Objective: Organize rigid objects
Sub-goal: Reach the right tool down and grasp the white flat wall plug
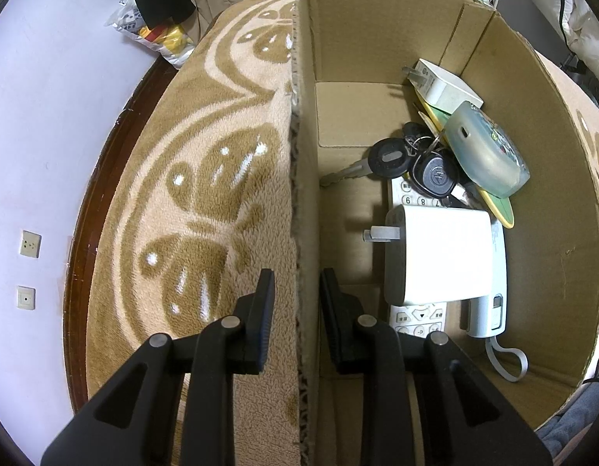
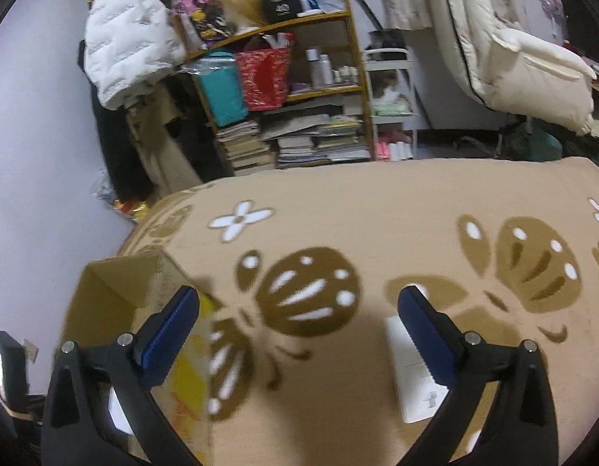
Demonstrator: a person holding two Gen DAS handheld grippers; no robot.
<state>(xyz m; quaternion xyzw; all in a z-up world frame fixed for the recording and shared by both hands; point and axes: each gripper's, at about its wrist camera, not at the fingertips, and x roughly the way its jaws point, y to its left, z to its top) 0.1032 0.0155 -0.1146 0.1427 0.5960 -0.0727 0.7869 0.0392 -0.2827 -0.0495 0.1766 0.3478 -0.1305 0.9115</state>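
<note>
1. Step in hand, as I read it: between picks. Left tool (image 1: pixel 295 310) is pinching the near wall of the cardboard box (image 1: pixel 381 39), one pad outside and one inside, steadying it on the blanket (image 1: pixel 206 178).
2. Right tool (image 2: pixel 299 318) is spread wide with nothing between the pads, over the blanket just beside the box. No earlier view to compare.
3. Already in the box: a white plug adapter (image 1: pixel 439 252) on top of a white remote control (image 1: pixel 412 318), a bunch of black-headed keys (image 1: pixel 412 163), a second white plug adapter (image 1: pixel 443 85), a translucent grey-green case (image 1: pixel 489 147), and a pale device with a wrist strap (image 1: pixel 489 310).
4. Likely next target: the flat white rectangular item (image 2: pixel 412 372) on the blanket, partly hidden behind the right tool's right pad. Can't tell what it is.
5. Next move calls for backing up or re-aiming so both pads straddle it, then closing across its short side.
6. Materials: blanket is plush fleece with a tan butterfly pattern, soft, so flat items sink in a bit. Box is corrugated, thin-walled, flexes. Adapters are smooth hard plastic, probably slippery. Keys loose, metal and plastic.
</note>
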